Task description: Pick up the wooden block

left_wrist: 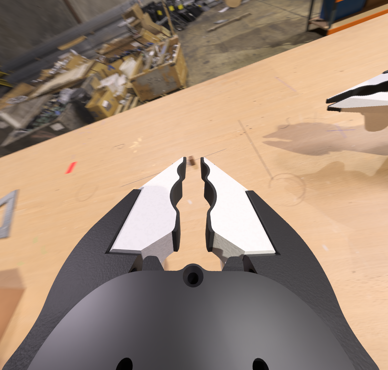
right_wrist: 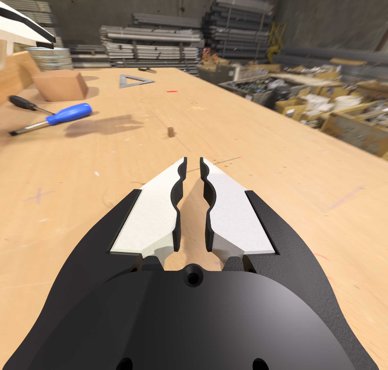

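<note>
A small brown wooden block stands on the light wooden table, ahead and slightly left of my right gripper. The right gripper is empty, its jaws a narrow gap apart, well short of the block. In the left wrist view the block shows blurred in the gap just beyond the tips of my left gripper, which is also narrowly open and empty. The right gripper's fingers show at the right edge of the left wrist view. The left gripper's fingers show at the top left of the right wrist view.
A large tan box-shaped block, a blue-handled screwdriver, a black-handled tool, a grey metal triangle and a metal bucket stand at the far left. The table's edge runs along the right, with cluttered crates beyond.
</note>
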Controlling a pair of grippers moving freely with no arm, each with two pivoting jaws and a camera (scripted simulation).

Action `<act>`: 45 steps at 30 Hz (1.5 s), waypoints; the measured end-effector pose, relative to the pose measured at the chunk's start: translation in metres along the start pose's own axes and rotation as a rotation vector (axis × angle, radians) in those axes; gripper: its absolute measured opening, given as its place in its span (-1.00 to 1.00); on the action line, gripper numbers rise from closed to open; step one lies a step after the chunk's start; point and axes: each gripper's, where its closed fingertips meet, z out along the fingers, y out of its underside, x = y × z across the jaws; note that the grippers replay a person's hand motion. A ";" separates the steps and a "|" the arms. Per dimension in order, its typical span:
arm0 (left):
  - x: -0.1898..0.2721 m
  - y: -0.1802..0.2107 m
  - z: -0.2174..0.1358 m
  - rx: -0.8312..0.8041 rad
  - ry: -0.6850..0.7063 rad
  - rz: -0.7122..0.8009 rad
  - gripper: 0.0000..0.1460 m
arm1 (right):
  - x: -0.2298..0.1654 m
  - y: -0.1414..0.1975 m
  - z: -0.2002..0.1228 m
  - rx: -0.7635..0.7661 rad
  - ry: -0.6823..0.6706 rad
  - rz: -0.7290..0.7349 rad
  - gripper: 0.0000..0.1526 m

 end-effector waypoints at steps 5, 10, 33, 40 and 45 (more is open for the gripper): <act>0.017 0.011 0.074 -0.258 0.092 -0.086 -0.60 | 0.036 0.008 -0.035 0.066 0.152 -0.141 -0.82; 0.002 0.050 0.143 -0.602 0.145 -0.230 -0.44 | 0.045 0.002 -0.054 0.114 0.225 -0.247 -0.84; -0.003 0.111 0.199 -1.007 0.144 -0.324 -0.54 | 0.043 0.007 -0.048 0.085 0.246 -0.302 -0.85; -0.004 0.073 0.183 -0.826 0.115 -0.170 -0.86 | 0.046 0.004 -0.053 0.106 0.259 -0.301 -0.85; 0.052 -0.052 0.112 -0.263 0.180 -0.029 -0.86 | 0.057 0.000 -0.063 0.154 0.273 -0.236 -0.85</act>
